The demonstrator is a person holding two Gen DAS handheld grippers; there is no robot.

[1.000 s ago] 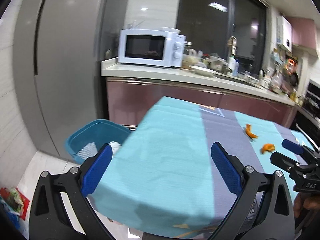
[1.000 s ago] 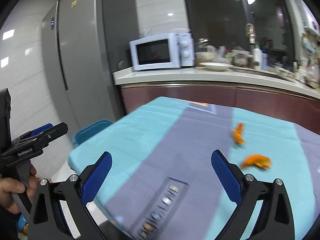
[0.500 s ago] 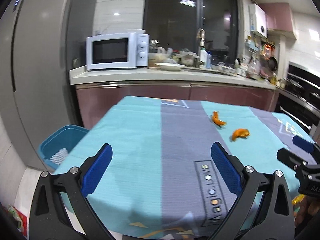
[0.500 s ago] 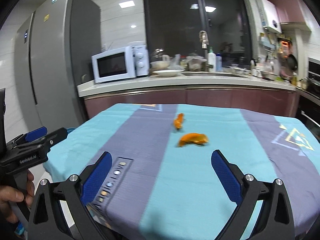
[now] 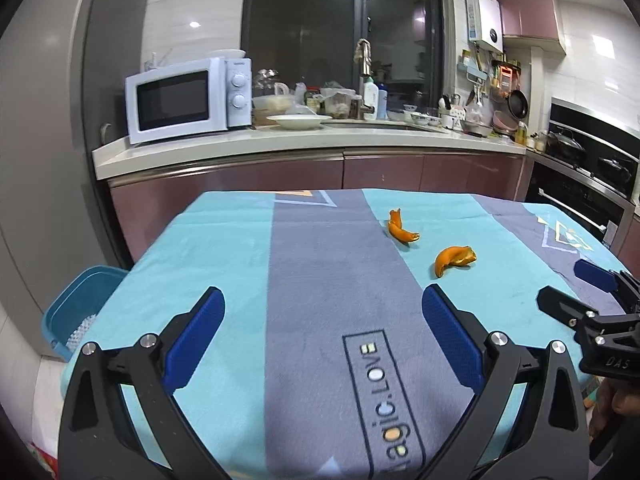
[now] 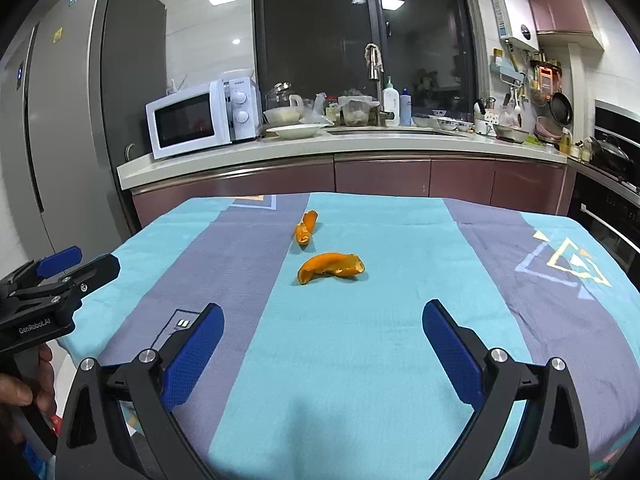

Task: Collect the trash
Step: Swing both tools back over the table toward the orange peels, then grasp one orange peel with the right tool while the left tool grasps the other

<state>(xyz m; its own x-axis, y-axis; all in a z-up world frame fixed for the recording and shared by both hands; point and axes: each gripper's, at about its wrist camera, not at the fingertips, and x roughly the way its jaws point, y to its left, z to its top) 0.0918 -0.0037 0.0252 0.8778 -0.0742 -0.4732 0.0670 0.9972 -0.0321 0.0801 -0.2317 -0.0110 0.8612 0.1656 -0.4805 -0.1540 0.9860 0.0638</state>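
Two pieces of orange peel lie on the blue and grey tablecloth: a near one point(image 6: 330, 266) point(image 5: 454, 259) and a farther one point(image 6: 306, 227) point(image 5: 401, 233). My right gripper point(image 6: 323, 322) is open over the near part of the table, with the near peel ahead of its fingers and nothing between them. My left gripper point(image 5: 323, 316) is open too, empty, lower left of both peels. Each gripper shows at the edge of the other's view: the right gripper point(image 5: 582, 292) and the left gripper point(image 6: 76, 262).
A teal bin point(image 5: 76, 308) holding white trash stands on the floor off the table's left edge. Behind the table point(image 5: 224, 280) runs a counter with a white microwave point(image 5: 188, 98), dishes and bottles. A fridge point(image 6: 60, 128) is at the left, an oven point(image 6: 612, 216) at the right.
Both grippers swung right from the bin side toward the table and now face the peels more squarely. Both stayed open and empty.
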